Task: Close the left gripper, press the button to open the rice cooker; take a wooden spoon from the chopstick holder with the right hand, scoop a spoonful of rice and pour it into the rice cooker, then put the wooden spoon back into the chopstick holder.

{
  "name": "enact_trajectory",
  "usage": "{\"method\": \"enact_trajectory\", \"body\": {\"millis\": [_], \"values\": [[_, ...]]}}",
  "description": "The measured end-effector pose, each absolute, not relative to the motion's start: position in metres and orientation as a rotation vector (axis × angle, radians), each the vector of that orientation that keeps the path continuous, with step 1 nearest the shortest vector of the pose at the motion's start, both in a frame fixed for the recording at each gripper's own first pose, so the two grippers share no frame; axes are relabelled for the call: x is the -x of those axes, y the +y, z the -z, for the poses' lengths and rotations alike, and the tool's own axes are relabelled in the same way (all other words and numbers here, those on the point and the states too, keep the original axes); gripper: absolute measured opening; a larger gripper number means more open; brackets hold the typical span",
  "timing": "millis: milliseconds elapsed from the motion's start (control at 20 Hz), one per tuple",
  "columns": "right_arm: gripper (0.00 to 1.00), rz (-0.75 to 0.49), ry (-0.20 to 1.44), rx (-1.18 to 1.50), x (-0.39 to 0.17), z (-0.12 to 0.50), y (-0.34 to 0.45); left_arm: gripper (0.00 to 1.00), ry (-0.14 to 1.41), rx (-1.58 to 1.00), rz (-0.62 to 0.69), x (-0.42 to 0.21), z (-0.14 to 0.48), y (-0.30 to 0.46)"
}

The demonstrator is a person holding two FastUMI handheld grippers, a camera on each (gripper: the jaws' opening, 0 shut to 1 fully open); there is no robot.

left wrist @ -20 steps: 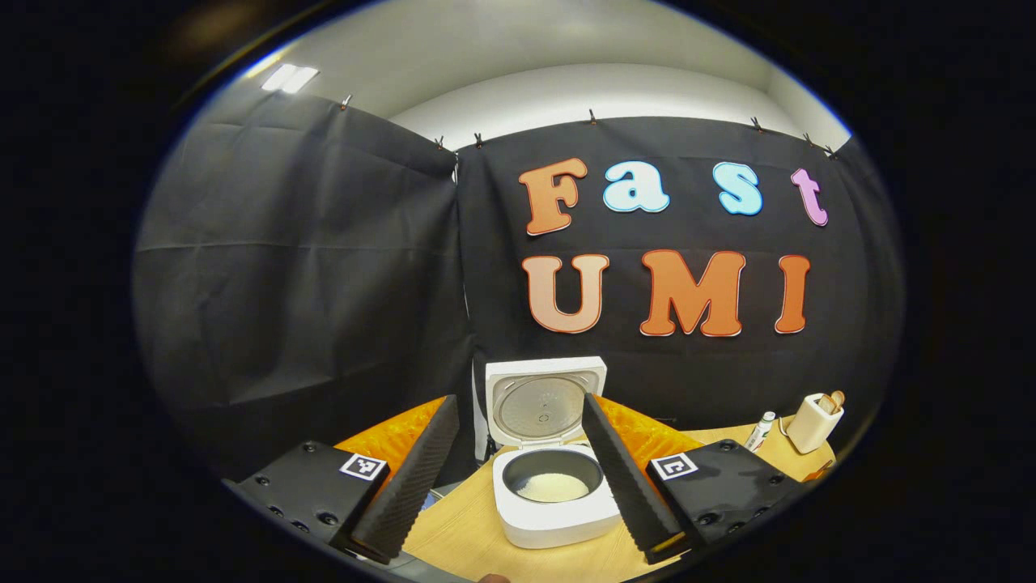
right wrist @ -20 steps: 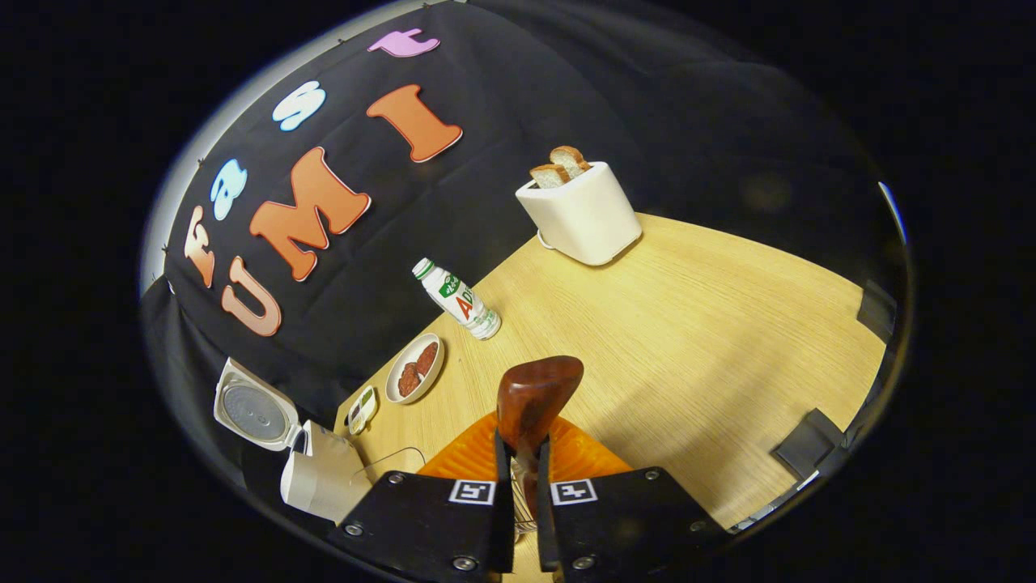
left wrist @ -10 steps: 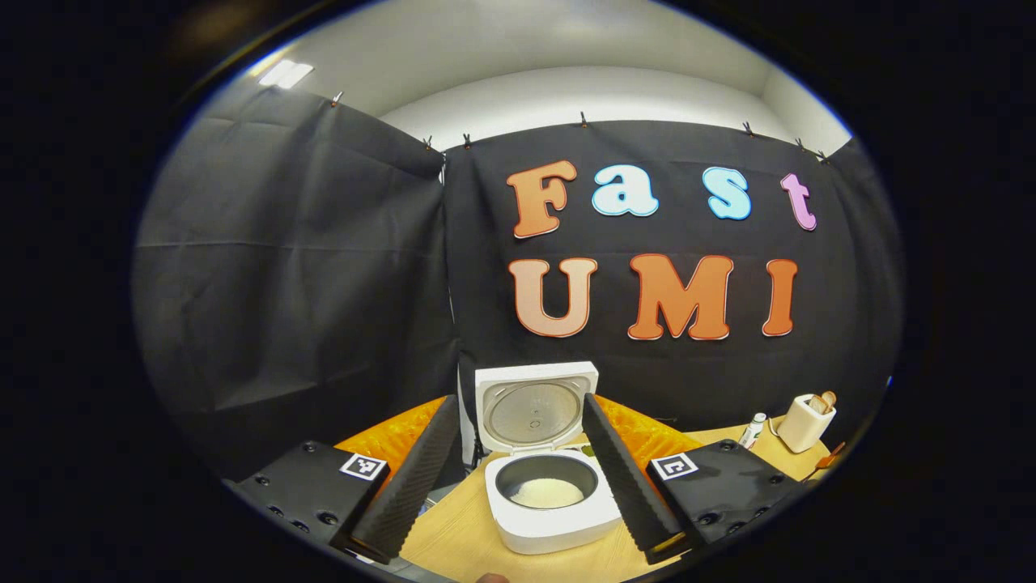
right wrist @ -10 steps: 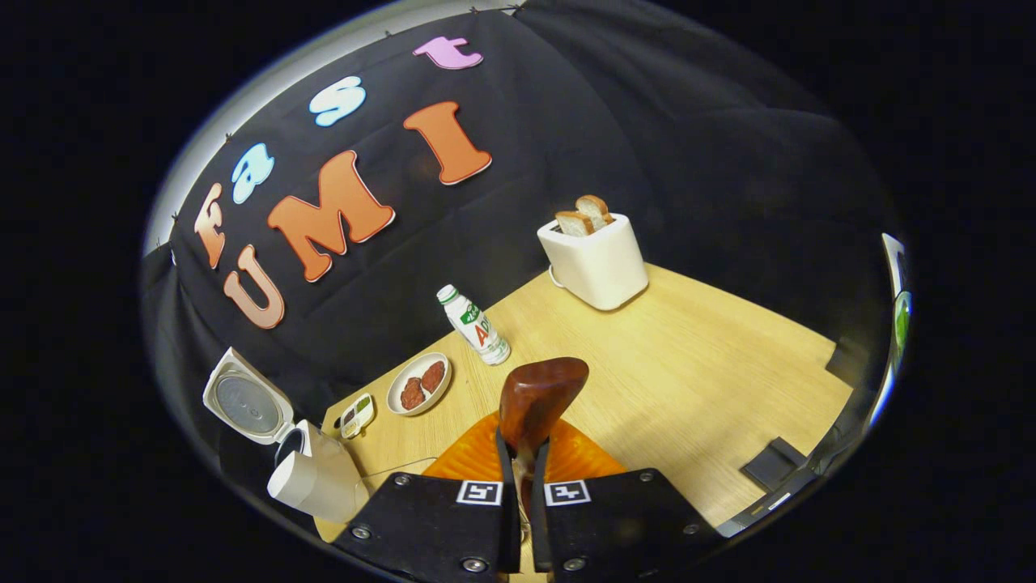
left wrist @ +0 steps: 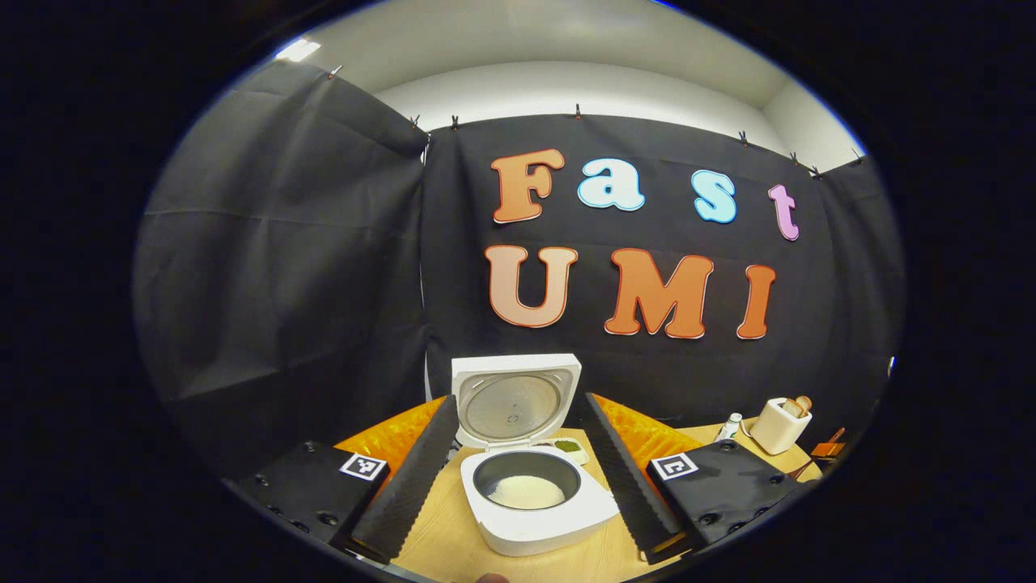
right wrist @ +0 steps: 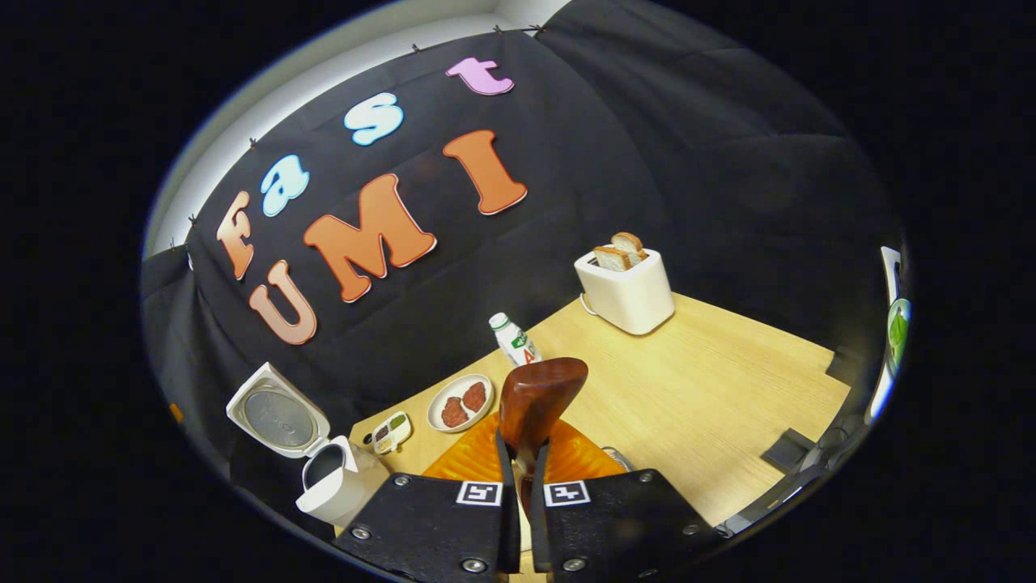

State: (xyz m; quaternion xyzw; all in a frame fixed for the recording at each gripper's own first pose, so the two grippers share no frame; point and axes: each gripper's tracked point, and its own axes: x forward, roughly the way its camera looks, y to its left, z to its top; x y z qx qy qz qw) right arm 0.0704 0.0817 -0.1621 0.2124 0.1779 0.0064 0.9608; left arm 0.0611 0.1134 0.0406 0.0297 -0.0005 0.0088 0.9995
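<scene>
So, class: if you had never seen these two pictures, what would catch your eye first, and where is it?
The white rice cooker stands open on the table, lid upright, rice in its pot, framed between the open left gripper. In the right gripper view, the right gripper is shut on a dark wooden spoon, with a toaster holding bread beyond.

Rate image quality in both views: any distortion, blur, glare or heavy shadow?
Left gripper view: strong fisheye bowing, sharp focus, the open rice cooker evenly lit, a ceiling light glaring at upper left. Right gripper view: tilted horizon, the wooden spoon sharp, soft shadows on the table beside the toaster.
</scene>
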Motion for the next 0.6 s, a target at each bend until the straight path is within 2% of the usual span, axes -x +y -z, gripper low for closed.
{"method": "enact_trajectory", "body": {"millis": [250, 600], "values": [[0.05, -0.11, 0.347, -0.241, -0.078, 0.174, 0.141, 1.0, 0.013, -0.067, -0.018, -0.069, -0.036, 0.132], [0.05, -0.126, 0.352, 0.053, -0.081, 0.21, 0.172, 1.0, 0.017, -0.11, -0.055, -0.074, -0.038, 0.156]]}}
